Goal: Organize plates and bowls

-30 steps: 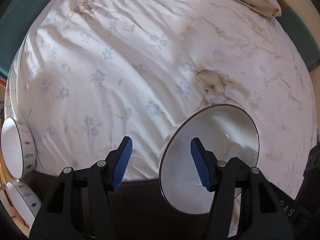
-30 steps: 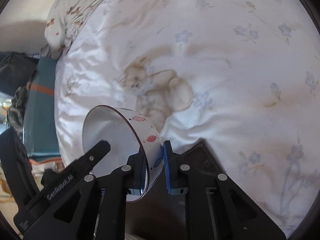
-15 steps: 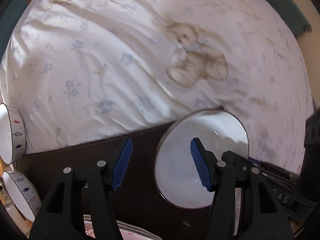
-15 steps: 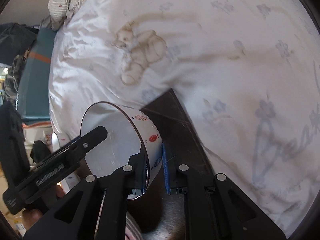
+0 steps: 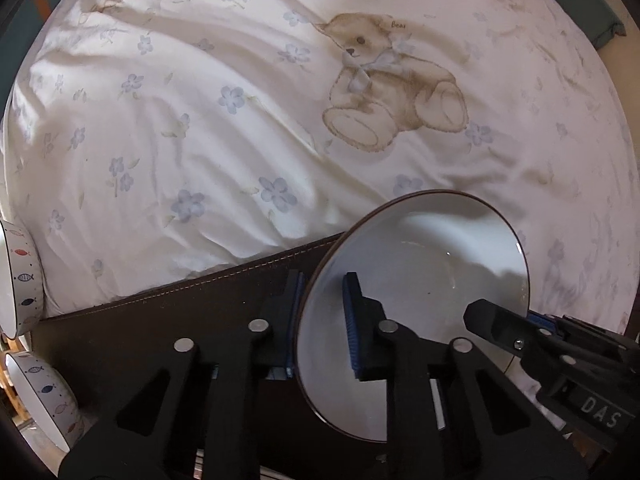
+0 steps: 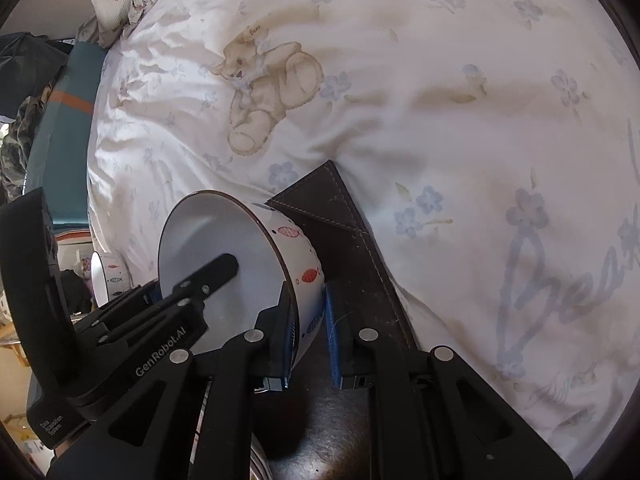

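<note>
Both tongs are clamped on one white bowl (image 5: pixel 420 280) with a dark rim and small fish printed on its outside, held tipped on its side above a dark brown stitched mat (image 5: pixel 160 332) that lies on a bed covered in a white bedspread (image 5: pixel 200 120) with blue flowers and a teddy bear print. The left tongs (image 5: pixel 320 320) have just been closing and now pinch the bowl's wall, one blue pad inside and one outside. The right tongs (image 6: pixel 310 328) grip the opposite side of the wall the same way. In the right wrist view the bowl sits over the mat's far corner. At the left edge of the left wrist view, two more fish-patterned bowls (image 5: pixel 24 280) stand by the edge of the bed.
</note>
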Action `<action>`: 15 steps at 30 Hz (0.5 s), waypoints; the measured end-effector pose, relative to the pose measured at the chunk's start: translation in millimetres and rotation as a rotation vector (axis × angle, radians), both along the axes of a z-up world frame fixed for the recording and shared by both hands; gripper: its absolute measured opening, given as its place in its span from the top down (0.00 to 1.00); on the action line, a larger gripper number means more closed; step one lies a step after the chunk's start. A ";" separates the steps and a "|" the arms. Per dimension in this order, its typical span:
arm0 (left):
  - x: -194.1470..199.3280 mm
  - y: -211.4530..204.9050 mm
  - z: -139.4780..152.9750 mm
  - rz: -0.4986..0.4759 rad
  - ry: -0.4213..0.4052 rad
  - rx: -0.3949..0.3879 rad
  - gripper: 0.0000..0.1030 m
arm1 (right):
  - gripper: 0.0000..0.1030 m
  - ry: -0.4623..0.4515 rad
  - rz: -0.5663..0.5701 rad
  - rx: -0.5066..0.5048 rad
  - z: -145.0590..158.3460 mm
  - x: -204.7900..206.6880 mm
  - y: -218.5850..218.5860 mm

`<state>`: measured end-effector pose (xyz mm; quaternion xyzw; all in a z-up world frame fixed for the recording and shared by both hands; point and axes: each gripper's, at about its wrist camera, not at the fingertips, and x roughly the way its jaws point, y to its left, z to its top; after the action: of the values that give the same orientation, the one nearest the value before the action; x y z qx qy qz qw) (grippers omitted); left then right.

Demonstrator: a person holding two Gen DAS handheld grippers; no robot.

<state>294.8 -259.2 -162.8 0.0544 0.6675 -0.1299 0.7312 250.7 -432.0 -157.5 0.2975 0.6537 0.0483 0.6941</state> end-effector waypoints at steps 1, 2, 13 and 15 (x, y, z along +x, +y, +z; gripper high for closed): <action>-0.6 1.3 0.8 0.003 -0.001 -0.006 0.88 | 0.84 -0.002 0.002 -0.006 -0.1 -0.9 -0.4; -1.6 3.4 2.2 0.004 -0.002 -0.008 0.89 | 0.84 -0.005 0.004 -0.008 -0.2 -0.8 0.3; -19.3 39.4 48.4 0.058 -0.069 -0.031 0.90 | 0.85 -0.102 0.075 -0.049 38.8 -8.8 18.3; -26.0 47.9 58.8 0.055 -0.084 -0.029 0.90 | 0.85 -0.119 0.091 -0.054 49.1 -13.7 27.1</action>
<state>268.8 -211.3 -104.0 0.0309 0.6354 -0.1167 0.7627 237.0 -404.9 -108.5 0.2450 0.6253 0.0797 0.7366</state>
